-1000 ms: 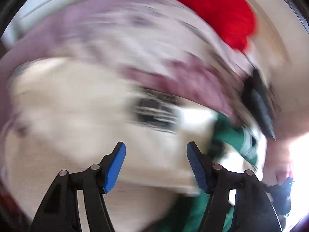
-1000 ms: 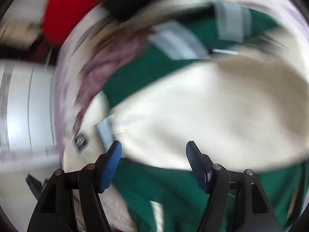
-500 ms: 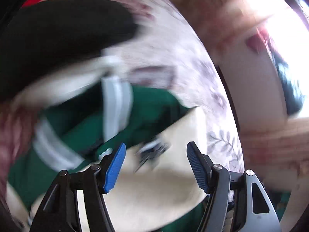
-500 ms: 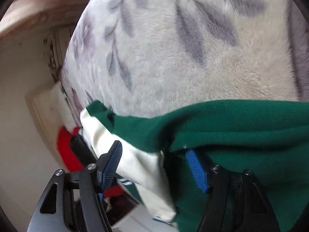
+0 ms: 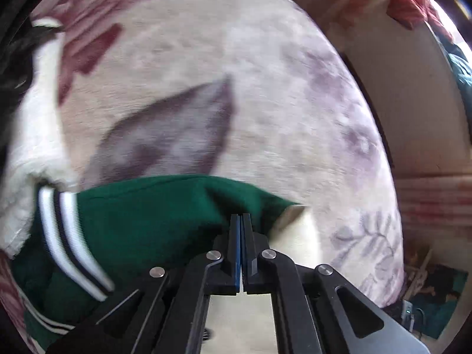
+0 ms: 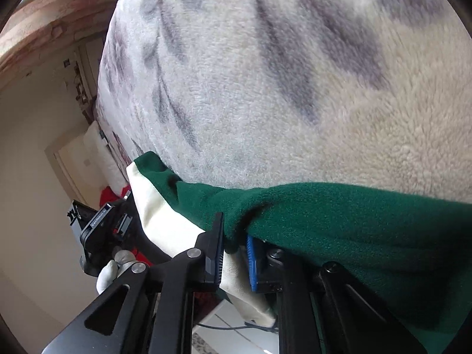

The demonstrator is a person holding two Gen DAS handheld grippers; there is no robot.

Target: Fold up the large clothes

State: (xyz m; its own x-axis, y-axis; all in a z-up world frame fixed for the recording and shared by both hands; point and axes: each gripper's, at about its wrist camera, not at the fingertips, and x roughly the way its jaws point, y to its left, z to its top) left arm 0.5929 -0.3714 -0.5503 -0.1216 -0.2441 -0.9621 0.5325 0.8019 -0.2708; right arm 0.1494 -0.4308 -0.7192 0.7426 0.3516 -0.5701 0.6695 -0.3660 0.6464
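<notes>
Now green jacket (image 6: 339, 215) hem runs sideways across blanket (image 6: 295, 88).

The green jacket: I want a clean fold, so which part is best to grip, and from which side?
Grip the green jacket along its folded far edge, where it lies against the fleece blanket. Come from the near side, fingers pointing over the cloth. That edge forms a thick ridge the jaws can pinch. The right gripper has just closed on it there; the left gripper appears to pinch another stretch.
</notes>
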